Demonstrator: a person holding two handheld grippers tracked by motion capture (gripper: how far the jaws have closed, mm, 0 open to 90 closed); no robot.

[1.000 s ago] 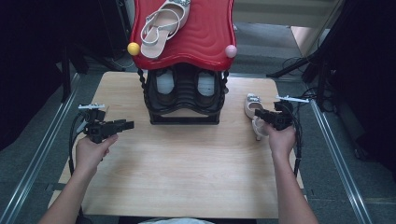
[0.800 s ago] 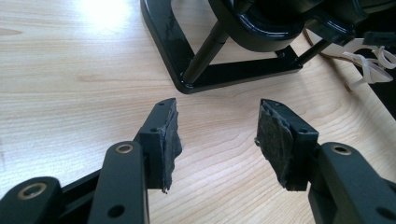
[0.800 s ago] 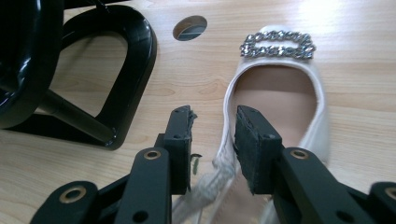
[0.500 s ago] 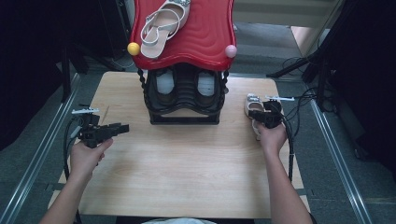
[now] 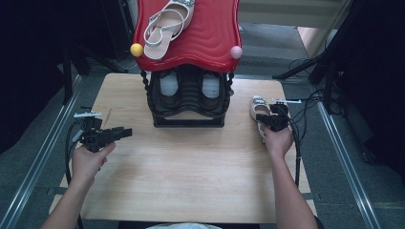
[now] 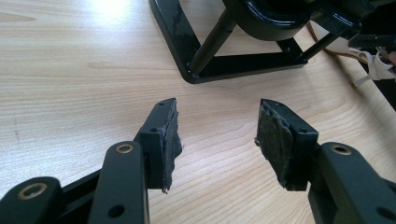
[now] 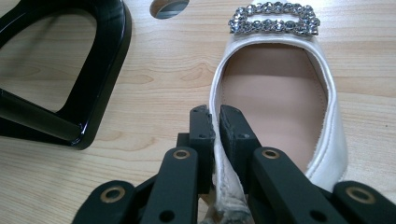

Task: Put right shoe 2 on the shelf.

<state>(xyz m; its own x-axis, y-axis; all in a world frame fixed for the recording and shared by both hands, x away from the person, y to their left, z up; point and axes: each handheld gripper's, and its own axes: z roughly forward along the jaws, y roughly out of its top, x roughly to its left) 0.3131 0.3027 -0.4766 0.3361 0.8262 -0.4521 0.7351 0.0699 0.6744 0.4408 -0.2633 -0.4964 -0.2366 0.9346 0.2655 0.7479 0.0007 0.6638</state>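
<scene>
Your right gripper point(image 7: 217, 123) has its jaws pressed together on the side wall of the white flat shoe with a sparkling buckle point(image 7: 275, 88); the right gripper view shows this clearly, while in the high view your hand hides the grip. The shoe lies on the light wooden table point(image 5: 191, 181), just beside the black shoe rack with a wavy red top point(image 5: 191, 43). Your left gripper point(image 6: 217, 135) holds nothing, jaws wide apart, low over bare wood. On the red top lies a beige strappy sandal point(image 5: 165, 26); the lower shelf holds a dark pair of shoes point(image 5: 188, 88).
</scene>
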